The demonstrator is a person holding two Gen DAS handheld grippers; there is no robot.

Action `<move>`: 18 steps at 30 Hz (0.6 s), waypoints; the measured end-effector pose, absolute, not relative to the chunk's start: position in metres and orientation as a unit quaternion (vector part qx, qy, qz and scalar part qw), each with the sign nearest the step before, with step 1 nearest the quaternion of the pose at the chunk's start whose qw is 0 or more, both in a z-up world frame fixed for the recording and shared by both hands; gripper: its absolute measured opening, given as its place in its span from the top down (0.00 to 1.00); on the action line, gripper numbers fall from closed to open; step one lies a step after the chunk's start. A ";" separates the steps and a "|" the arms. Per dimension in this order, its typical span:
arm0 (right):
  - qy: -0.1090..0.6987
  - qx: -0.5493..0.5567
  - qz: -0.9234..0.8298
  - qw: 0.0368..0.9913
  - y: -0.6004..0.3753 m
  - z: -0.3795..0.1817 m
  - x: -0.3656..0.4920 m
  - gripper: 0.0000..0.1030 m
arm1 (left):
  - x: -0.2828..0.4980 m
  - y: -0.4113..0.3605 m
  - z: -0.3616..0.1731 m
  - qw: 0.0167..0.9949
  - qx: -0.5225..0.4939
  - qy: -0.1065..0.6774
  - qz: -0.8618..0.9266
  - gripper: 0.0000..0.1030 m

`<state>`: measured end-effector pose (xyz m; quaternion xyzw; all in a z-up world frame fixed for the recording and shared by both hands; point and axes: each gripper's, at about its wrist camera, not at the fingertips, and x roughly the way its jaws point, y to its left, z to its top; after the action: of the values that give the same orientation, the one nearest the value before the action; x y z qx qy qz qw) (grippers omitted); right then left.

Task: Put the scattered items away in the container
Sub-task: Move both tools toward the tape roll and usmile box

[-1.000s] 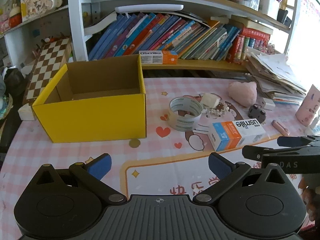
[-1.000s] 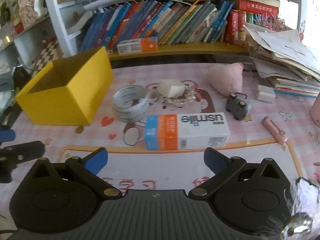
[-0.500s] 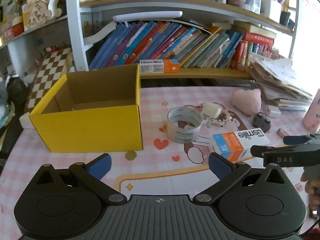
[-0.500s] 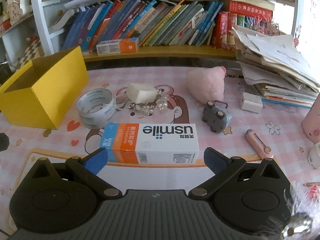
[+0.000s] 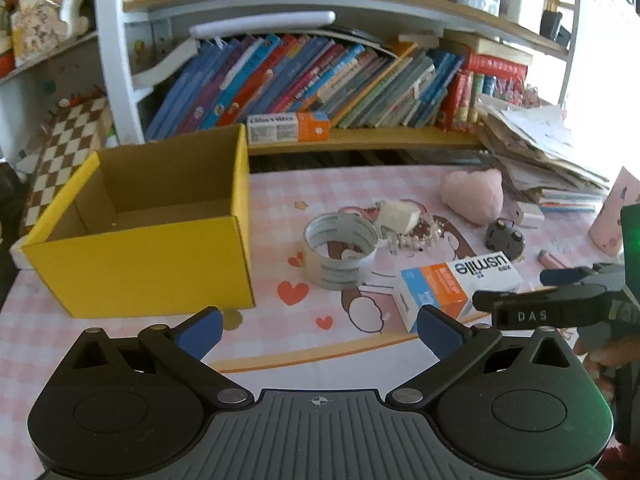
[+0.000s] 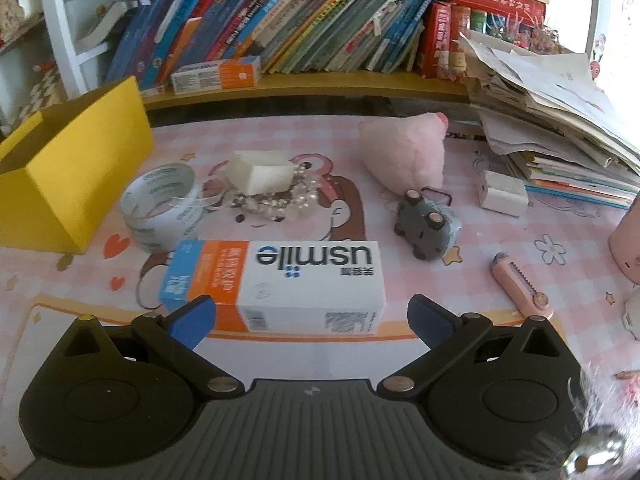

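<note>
Two claws, both spread; right claw [image 6: 312, 318] nearer, straight behind the toothpaste box [image 6: 276, 280], whose long axis runs crosswise between its fingers.

R gripper [image 6: 307, 320] fingers wide apart, usmile box [image 6: 276, 284] btwn them on table.

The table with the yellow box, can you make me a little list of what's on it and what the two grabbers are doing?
container: yellow box, open top, nothing visible inside
nearest item: usmile box, lying flat
right gripper: jaws open, either side of the usmile box's near edge
left gripper: jaws open, holding nothing
other items: tape roll, white block on beads, pink plush, grey toy, pink cutter
</note>
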<state>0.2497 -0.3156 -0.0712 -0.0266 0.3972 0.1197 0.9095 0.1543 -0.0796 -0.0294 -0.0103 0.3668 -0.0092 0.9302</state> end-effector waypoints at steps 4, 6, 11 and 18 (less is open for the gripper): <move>0.403 -0.030 0.120 0.907 -0.316 -0.074 0.252 0.00 | 0.172 -0.085 -0.038 0.929 0.000 0.368 -0.023 0.00; 0.403 -0.029 0.117 0.907 -0.320 -0.073 0.250 0.00 | 0.181 -0.090 -0.042 0.931 0.009 0.363 -0.031 0.01; 0.400 -0.007 0.083 0.913 -0.343 -0.073 0.244 0.00 | 0.197 -0.102 -0.052 0.926 0.026 0.371 -0.057 0.07; 0.408 0.009 0.034 0.912 -0.371 -0.079 0.243 0.14 | 0.213 -0.117 -0.063 0.916 0.043 0.387 -0.092 0.08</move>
<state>0.2432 -0.3711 -0.0793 0.0093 0.4078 0.0342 0.9124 0.2127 -0.1166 -0.0629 0.0435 0.3870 -0.0917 0.9165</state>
